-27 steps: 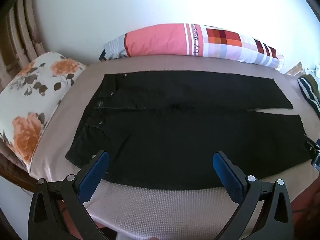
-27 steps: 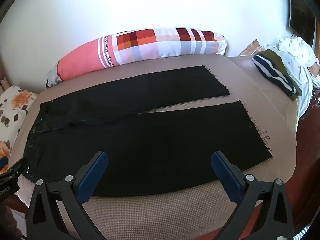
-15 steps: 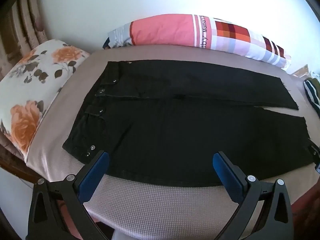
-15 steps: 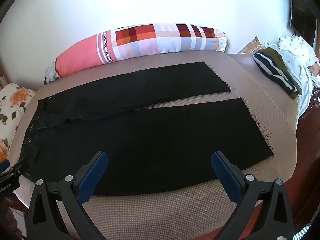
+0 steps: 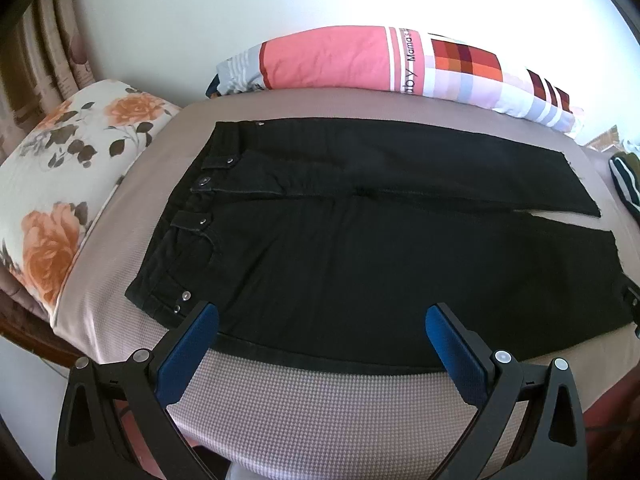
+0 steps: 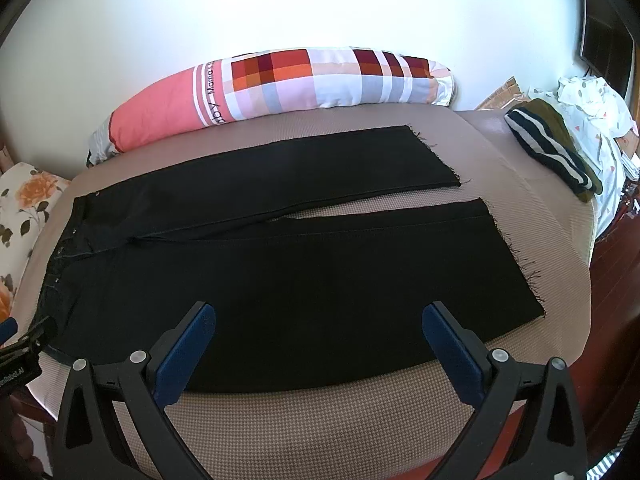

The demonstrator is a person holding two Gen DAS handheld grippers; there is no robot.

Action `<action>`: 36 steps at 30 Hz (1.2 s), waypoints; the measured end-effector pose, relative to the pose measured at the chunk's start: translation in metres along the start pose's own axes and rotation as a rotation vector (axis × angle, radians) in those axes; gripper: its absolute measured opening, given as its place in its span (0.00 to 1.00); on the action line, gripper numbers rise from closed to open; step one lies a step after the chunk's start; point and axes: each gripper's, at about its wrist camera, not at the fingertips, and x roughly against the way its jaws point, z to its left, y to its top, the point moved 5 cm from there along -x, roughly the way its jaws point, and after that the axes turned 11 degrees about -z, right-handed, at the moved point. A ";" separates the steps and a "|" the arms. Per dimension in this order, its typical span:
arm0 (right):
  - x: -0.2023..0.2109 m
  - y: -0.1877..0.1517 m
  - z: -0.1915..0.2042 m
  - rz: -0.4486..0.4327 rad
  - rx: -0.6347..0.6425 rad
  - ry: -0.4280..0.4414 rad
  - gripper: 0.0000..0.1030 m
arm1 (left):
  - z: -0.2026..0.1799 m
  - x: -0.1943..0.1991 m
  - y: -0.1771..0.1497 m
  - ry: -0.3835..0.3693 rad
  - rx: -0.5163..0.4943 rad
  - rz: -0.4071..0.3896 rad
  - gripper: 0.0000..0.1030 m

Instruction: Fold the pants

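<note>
White wall behind, then a bed (image 5: 320,412) in a beige waffle cover. Black pants (image 5: 360,248) lie flat across it — waist left, legs right, unfolded. Along the wall lies a long pink checked pillow (image 6: 280,84). Left gripper (image 5: 322,312) and right gripper (image 6: 318,312) hover over the near edge — jaws spread wide, gripping nothing.
</note>
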 end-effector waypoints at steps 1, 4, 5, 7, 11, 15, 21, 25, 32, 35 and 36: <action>0.000 -0.001 -0.001 0.000 0.000 -0.001 1.00 | 0.000 0.000 0.000 0.002 -0.002 0.000 1.00; 0.000 0.000 0.000 0.000 0.001 -0.002 1.00 | 0.000 0.000 0.001 0.003 0.000 0.005 1.00; 0.000 0.000 0.000 0.000 0.001 -0.003 1.00 | 0.000 0.000 0.000 0.004 0.001 0.006 1.00; 0.000 -0.001 -0.001 -0.001 0.001 -0.002 1.00 | 0.001 -0.001 0.000 0.008 0.000 0.007 1.00; 0.000 0.000 -0.004 0.003 -0.006 -0.005 1.00 | 0.000 -0.001 0.001 0.014 -0.001 0.010 1.00; 0.001 0.000 -0.005 -0.001 -0.007 -0.006 1.00 | 0.001 -0.001 0.002 0.014 0.004 0.011 1.00; 0.000 -0.002 -0.006 -0.003 -0.015 -0.003 1.00 | 0.001 -0.001 0.004 0.009 0.007 0.011 1.00; -0.001 -0.001 -0.005 -0.005 -0.017 0.006 1.00 | 0.002 -0.001 0.004 0.004 0.012 0.006 1.00; -0.001 -0.001 -0.006 -0.013 -0.019 0.010 1.00 | 0.002 0.002 0.006 0.001 0.006 -0.013 1.00; 0.000 0.000 -0.005 -0.018 -0.020 0.007 1.00 | 0.001 0.003 0.006 0.001 0.007 -0.014 1.00; 0.000 0.000 -0.005 -0.020 -0.021 0.010 1.00 | 0.001 0.003 0.006 -0.001 0.009 -0.015 1.00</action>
